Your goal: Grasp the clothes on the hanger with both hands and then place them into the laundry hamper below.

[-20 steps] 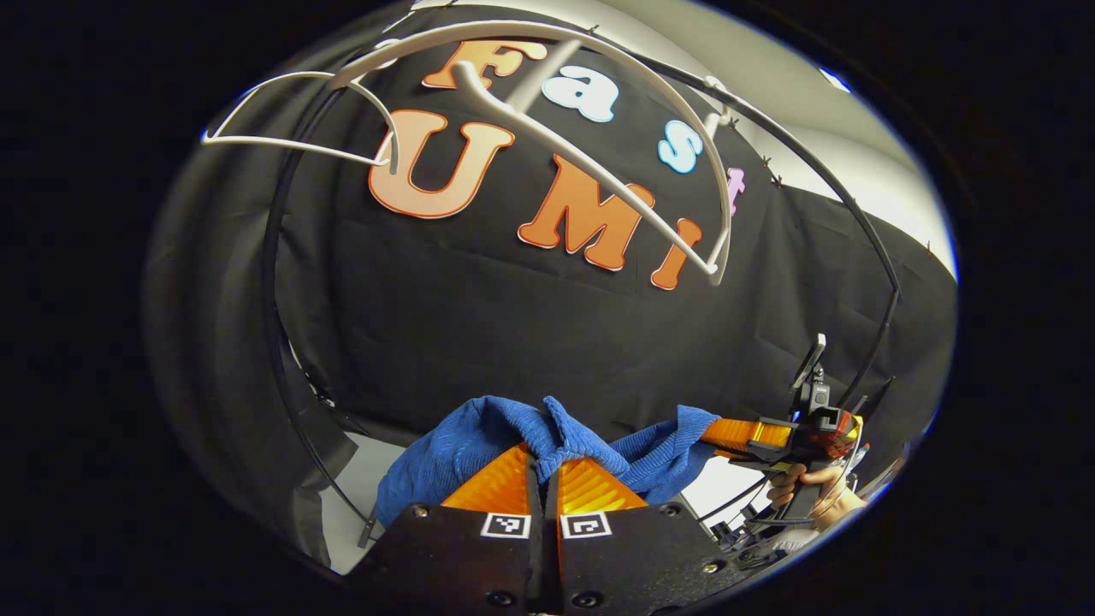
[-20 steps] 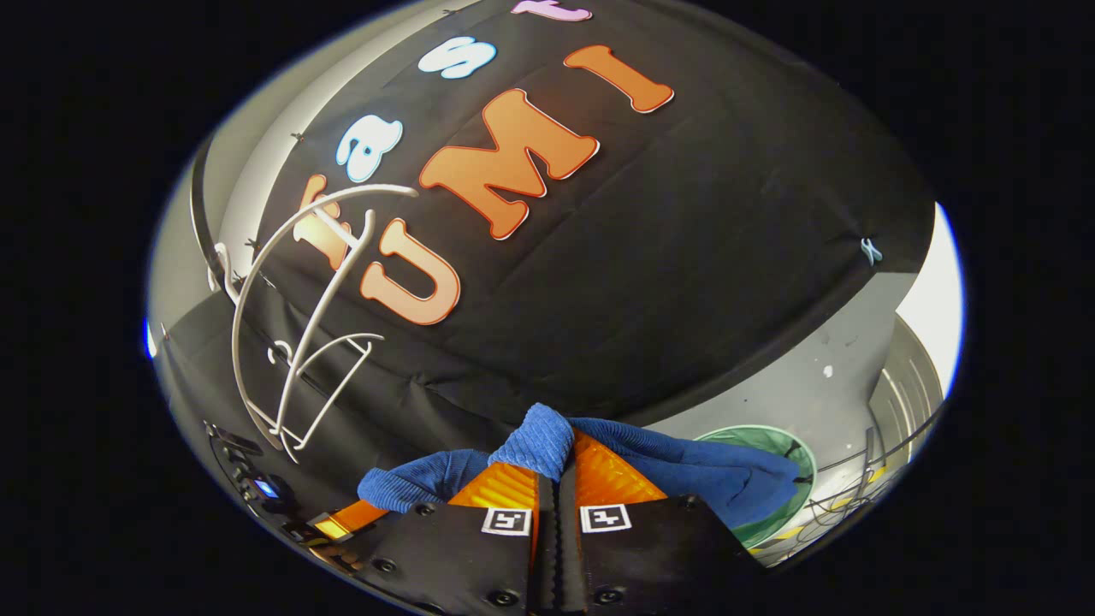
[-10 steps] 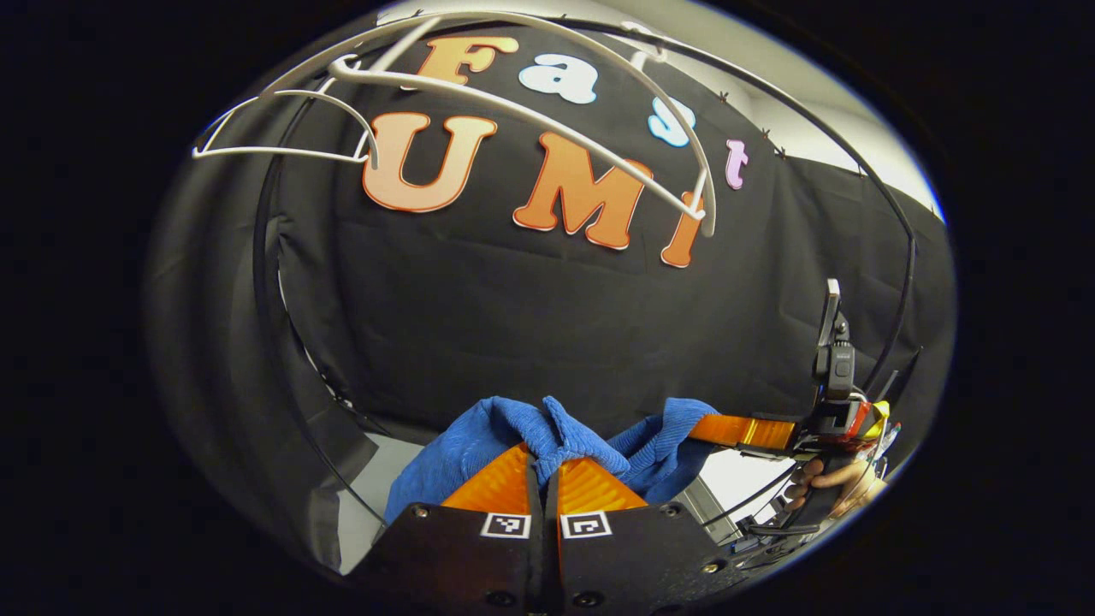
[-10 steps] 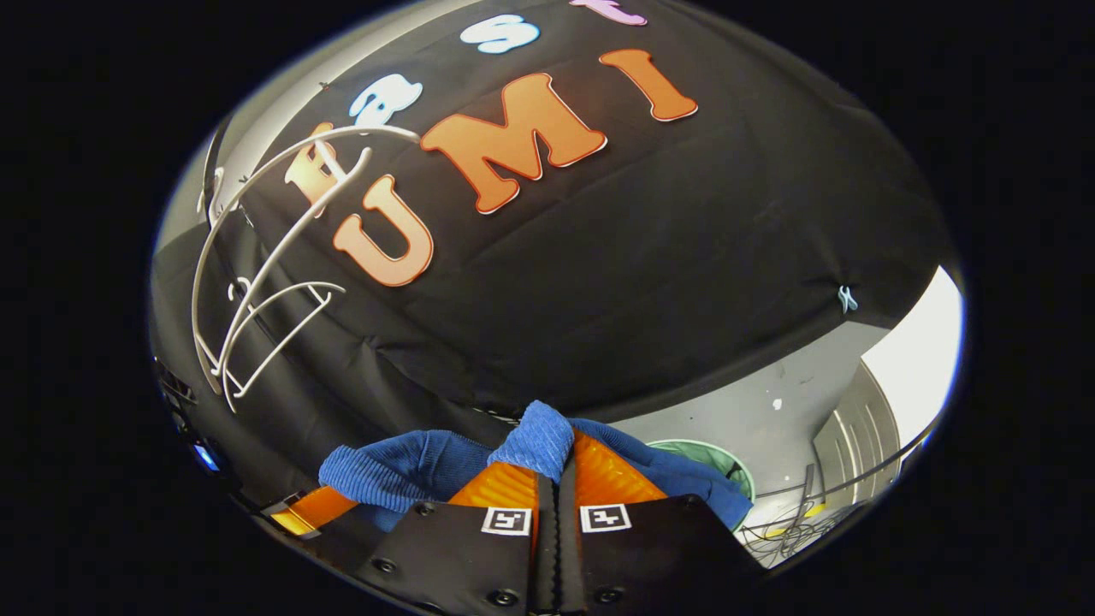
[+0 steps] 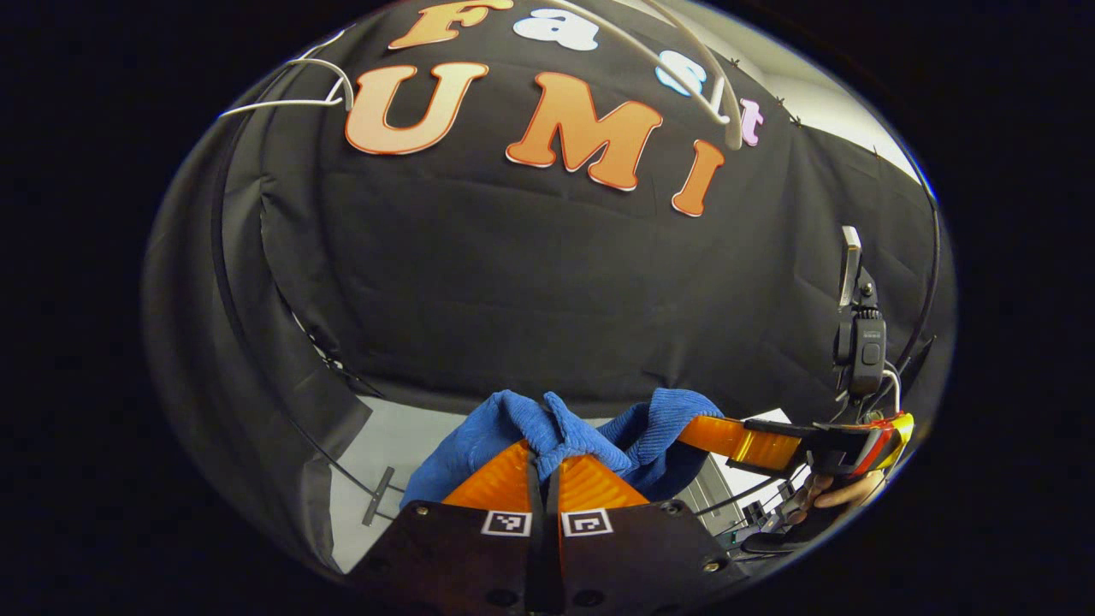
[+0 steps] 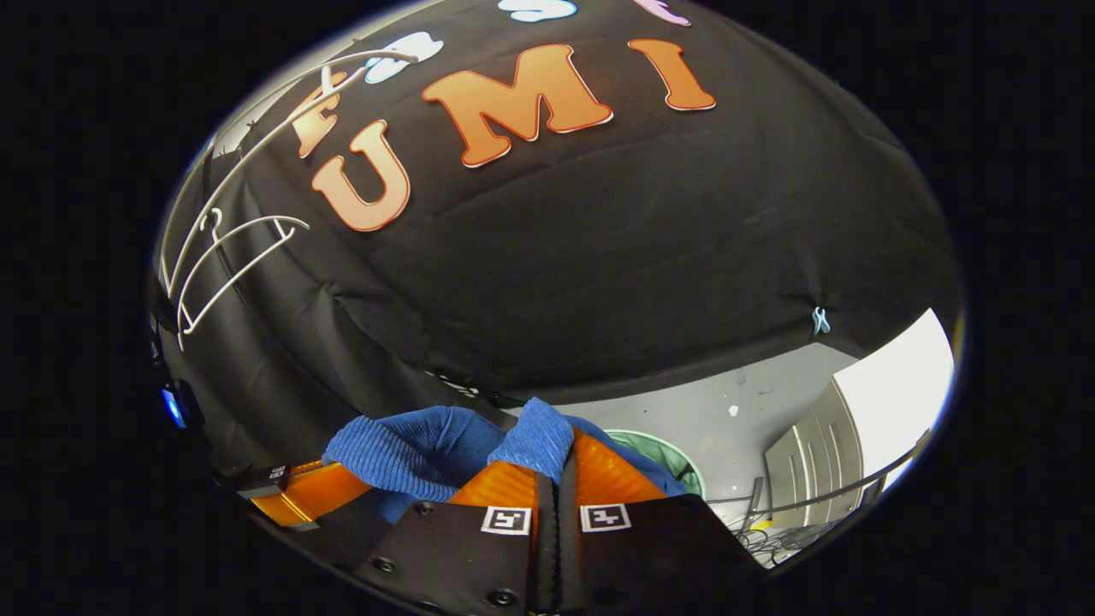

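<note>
in the left gripper view, the left gripper (image 5: 545, 453) is pinching a fold of the blue garment (image 5: 513, 423), with the right gripper (image 5: 697, 432) gripping its far end and the white hanger (image 5: 719, 103) hanging bare above. in the right gripper view, the right gripper (image 6: 556, 458) is pinching the garment (image 6: 411, 449), which is bunching above the green hamper (image 6: 676, 458).

Laundry hamper (image 6: 684, 458) mostly hidden behind blue garment (image 6: 411, 449); hanger (image 5: 701, 85) cut off at top
</note>
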`<action>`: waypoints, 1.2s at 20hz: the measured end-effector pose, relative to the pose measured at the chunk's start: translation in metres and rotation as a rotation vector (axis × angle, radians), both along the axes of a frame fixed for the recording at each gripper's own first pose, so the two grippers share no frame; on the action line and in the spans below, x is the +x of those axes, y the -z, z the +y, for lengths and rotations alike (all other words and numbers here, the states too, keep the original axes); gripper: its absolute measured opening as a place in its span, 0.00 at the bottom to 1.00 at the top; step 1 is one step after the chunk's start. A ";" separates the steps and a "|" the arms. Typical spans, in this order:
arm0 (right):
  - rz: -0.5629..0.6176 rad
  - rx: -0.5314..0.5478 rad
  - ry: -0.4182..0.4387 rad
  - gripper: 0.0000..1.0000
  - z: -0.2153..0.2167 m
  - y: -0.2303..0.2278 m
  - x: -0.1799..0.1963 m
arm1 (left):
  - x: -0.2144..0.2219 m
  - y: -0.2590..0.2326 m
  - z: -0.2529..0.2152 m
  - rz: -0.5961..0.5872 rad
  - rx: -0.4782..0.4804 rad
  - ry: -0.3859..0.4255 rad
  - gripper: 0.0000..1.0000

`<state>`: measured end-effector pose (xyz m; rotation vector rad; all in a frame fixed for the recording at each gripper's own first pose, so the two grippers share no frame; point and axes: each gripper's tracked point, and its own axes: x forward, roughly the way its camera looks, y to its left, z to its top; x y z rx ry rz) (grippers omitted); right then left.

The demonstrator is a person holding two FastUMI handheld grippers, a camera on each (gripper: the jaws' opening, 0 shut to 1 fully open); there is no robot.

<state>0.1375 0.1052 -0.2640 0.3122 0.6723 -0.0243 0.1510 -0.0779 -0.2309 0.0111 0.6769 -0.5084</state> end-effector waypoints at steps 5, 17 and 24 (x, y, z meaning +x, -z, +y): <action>0.075 -0.058 0.014 0.08 -0.021 0.037 -0.002 | -0.001 0.026 -0.013 0.078 0.045 0.004 0.00; 0.305 -0.110 0.026 0.08 -0.039 0.129 -0.028 | -0.009 0.094 -0.012 0.278 0.192 -0.022 0.00; 0.385 -0.116 0.030 0.09 -0.036 0.145 -0.037 | -0.023 0.108 0.004 0.382 0.273 -0.058 0.01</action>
